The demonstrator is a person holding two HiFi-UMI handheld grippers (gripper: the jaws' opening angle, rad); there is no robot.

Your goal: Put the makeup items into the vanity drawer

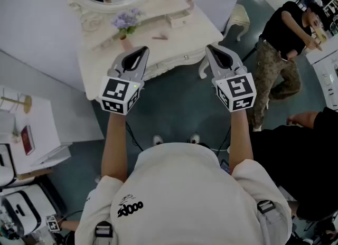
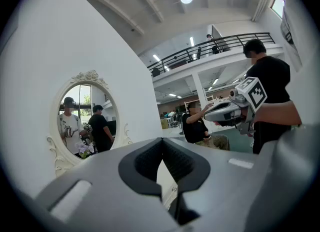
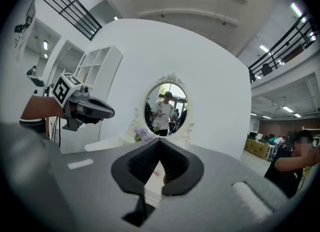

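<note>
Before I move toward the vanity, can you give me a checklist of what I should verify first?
1. Left gripper free: ok, shut and empty.
2. Right gripper free: ok, shut and empty.
3. Vanity drawer open: not ok, its front looks closed.
4. Makeup items found: cannot tell; one small item lies on the tabletop, too small to identify.
5. Flower vase out of the way: not ok, it stands on the tabletop ahead of the left gripper.
</note>
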